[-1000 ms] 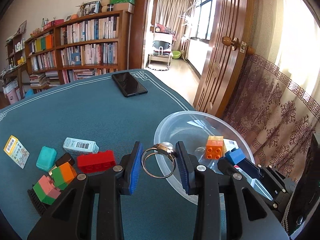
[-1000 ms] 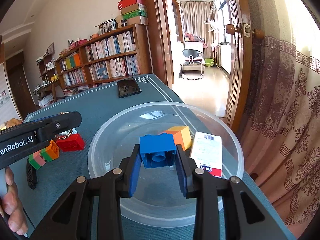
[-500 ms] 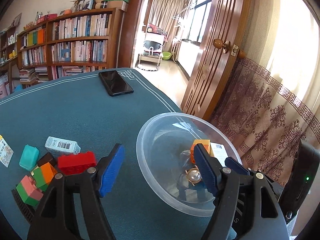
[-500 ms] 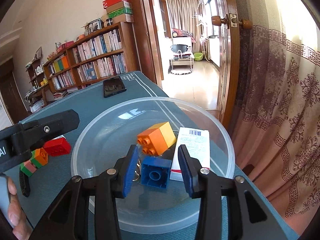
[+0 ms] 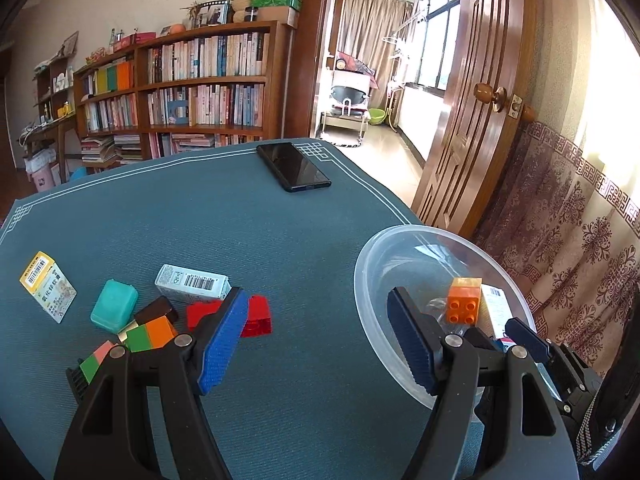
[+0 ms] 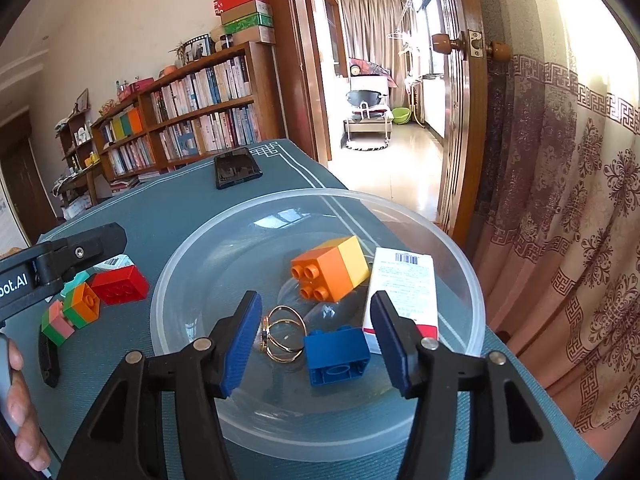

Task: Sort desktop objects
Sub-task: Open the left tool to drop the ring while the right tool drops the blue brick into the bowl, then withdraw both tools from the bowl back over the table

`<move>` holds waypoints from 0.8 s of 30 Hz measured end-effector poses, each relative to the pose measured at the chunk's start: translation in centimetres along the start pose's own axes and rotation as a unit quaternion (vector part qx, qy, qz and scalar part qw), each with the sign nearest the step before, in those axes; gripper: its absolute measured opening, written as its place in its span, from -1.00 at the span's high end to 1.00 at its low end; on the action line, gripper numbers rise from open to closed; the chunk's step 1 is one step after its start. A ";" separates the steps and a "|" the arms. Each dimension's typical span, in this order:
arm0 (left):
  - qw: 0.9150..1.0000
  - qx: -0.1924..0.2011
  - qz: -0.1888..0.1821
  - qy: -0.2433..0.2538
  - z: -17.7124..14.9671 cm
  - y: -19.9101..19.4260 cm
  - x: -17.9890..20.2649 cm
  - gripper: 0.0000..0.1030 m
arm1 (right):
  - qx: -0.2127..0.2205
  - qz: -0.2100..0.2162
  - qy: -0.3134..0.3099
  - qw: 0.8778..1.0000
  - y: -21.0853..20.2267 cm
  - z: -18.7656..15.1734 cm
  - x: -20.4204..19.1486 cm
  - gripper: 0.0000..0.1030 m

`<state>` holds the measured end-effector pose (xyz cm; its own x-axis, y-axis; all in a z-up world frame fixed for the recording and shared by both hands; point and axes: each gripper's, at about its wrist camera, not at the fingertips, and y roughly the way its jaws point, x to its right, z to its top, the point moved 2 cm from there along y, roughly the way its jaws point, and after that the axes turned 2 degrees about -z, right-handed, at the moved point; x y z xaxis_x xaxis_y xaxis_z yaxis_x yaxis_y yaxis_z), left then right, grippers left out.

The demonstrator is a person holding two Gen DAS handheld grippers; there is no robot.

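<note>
Both grippers stand open and empty. The right gripper (image 6: 316, 340) hangs over the clear bowl (image 6: 188, 264), its jaws having just been opening, with the blue brick (image 6: 336, 354) lying free on the bowl floor between the pads and touching neither. Beside that brick, at about nine o'clock of it, lie the gold rings (image 6: 284, 332); the orange-and-yellow brick (image 6: 332, 268) sits at twelve o'clock, and the white carton (image 6: 404, 292) leans on the bowl's wall at about two o'clock. The left gripper (image 5: 316, 336) has just spread its jaws as well, nothing between them, and sits over bare cloth between the bowl (image 5: 372, 248) and the unsorted pile. That pile lies at nine to ten o'clock of the left gripper: the red brick (image 5: 256, 316) nearest, then the white barcode box (image 5: 192, 282), teal case (image 5: 114, 306) and stacked green-orange bricks (image 5: 150, 334). The release looks done, so the next pick is probably the red brick. Approach it with the jaws wide, square the pads on its two long flat sides, and keep the far pad clear of the barcode box just behind it. Lift the right gripper straight up so its pads do not snag the rings or tip the bowl.
</note>
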<state>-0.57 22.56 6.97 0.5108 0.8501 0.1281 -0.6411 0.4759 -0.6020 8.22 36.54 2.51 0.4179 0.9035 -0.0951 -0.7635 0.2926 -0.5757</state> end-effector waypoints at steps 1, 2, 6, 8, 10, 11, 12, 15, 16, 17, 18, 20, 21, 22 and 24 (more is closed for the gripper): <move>1.000 0.000 0.004 0.001 0.0 0.0 -0.1 -0.46 | 0.003 -0.001 -0.001 1.000 -0.1 0.0 0.0 -0.23; 1.000 0.000 0.007 0.002 0.0 0.0 -0.1 -0.46 | 0.006 -0.002 -0.002 1.000 -0.1 0.0 -0.1 -0.28; 1.000 -0.001 0.009 0.003 -0.1 -0.1 -0.4 -0.46 | 0.014 -0.001 -0.010 1.000 -0.3 -0.1 -0.5 -0.38; 1.000 0.000 0.012 0.002 -0.1 -0.2 -0.5 -0.46 | 0.013 0.002 -0.011 1.000 -0.2 -0.1 -0.7 -0.39; 1.000 0.003 0.016 -0.001 0.0 -0.3 -0.7 -0.46 | 0.013 0.002 -0.011 1.000 -0.2 -0.2 -0.8 -0.40; 1.000 0.005 0.017 -0.002 0.0 -0.4 -0.8 -0.46 | 0.013 0.002 -0.011 1.000 -0.1 -0.2 -0.9 -0.41; 1.000 0.007 0.020 -0.002 0.1 -0.5 -0.9 -0.46 | 0.013 0.003 -0.011 1.000 -0.1 -0.2 -0.9 -0.41; 1.000 0.011 0.026 -0.002 0.2 -0.9 -1.4 -0.46 | 0.015 0.002 -0.012 1.000 -0.2 -0.3 -1.0 -0.42; 1.000 0.012 0.027 -0.003 0.2 -1.0 -1.4 -0.46 | 0.017 0.002 -0.012 1.000 -0.2 -0.3 -1.0 -0.43; 1.000 0.013 0.027 -0.004 0.3 -1.1 -1.5 -0.46 | 0.017 0.003 -0.012 1.000 -0.3 -0.3 -1.0 -0.43; 1.000 0.014 0.026 -0.006 0.3 -1.1 -1.6 -0.46 | 0.018 0.003 -0.012 1.000 -0.3 -0.2 -1.0 -0.44; 0.999 0.016 0.028 -0.007 0.4 -1.4 -1.9 -0.46 | 0.018 0.005 -0.013 1.000 -0.4 -0.3 -1.2 -0.44; 0.999 0.018 0.031 -0.007 0.5 -1.5 -2.0 -0.46 | 0.018 0.007 -0.015 1.000 -0.5 -0.3 -1.3 -0.45; 0.999 0.019 0.033 -0.007 0.5 -1.6 -2.1 -0.46 | 0.018 0.010 -0.016 1.000 -0.5 -0.3 -1.5 -0.45; 0.999 0.024 0.039 -0.008 0.6 -1.9 -2.4 -0.46 | 0.016 0.018 -0.022 0.999 -0.6 -0.4 -2.0 -0.48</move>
<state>-0.92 19.79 8.31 0.4494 0.8884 0.0942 -0.7056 0.4176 -0.5724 8.07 34.47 2.74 0.3682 0.9264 -0.0783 -0.7937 0.2694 -0.5454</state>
